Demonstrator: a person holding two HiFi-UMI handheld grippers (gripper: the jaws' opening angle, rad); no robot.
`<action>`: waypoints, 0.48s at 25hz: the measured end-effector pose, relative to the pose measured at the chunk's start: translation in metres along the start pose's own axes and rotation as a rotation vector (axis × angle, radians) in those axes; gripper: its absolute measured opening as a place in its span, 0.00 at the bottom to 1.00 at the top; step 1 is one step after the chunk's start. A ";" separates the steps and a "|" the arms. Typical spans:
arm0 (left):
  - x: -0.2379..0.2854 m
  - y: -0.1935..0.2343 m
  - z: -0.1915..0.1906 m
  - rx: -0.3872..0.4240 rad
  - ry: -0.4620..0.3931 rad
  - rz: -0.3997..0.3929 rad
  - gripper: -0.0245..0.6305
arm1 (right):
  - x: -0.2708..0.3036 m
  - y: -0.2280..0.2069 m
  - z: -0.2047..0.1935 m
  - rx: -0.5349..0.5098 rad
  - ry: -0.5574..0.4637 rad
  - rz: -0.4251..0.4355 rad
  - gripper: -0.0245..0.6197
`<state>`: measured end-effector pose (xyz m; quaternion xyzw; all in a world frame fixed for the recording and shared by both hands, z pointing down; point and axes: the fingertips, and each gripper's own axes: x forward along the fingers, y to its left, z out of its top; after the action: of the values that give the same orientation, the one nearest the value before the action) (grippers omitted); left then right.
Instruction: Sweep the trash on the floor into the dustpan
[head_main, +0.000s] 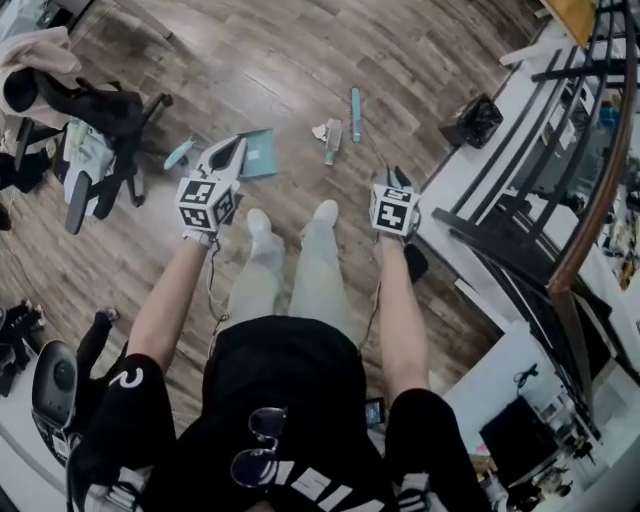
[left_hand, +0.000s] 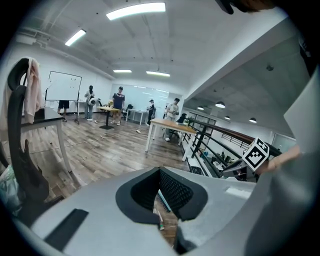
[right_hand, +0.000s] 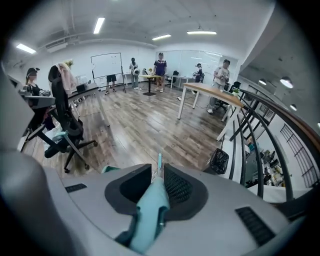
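My right gripper (right_hand: 158, 174) squeezes the teal broom handle (right_hand: 149, 215). My left gripper (left_hand: 160, 195) has its jaws apart with nothing in them, beside the teal dustpan (head_main: 258, 153)

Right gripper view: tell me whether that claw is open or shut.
Shut on a teal handle: the right gripper has its claw pads against both sides of it, with no gap left.

A teal plastic dustpan (head_main: 258, 155) is laid flat beside pale crumpled trash scraps (head_main: 321, 130); a teal plastic handle (right_hand: 150, 210) is clamped.
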<state>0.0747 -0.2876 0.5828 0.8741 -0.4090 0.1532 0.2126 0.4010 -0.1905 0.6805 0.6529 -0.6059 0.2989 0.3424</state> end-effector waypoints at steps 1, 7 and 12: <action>0.005 0.002 -0.006 -0.003 0.005 0.001 0.04 | 0.010 -0.001 -0.005 -0.006 0.016 -0.001 0.15; 0.026 0.019 -0.046 -0.011 0.048 0.008 0.04 | 0.061 -0.001 -0.031 -0.023 0.068 -0.014 0.15; 0.037 0.031 -0.067 -0.049 0.054 0.019 0.04 | 0.101 0.011 -0.058 -0.056 0.128 -0.026 0.15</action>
<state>0.0673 -0.2955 0.6647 0.8603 -0.4148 0.1687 0.2434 0.4003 -0.2031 0.7963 0.6305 -0.5823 0.3184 0.4026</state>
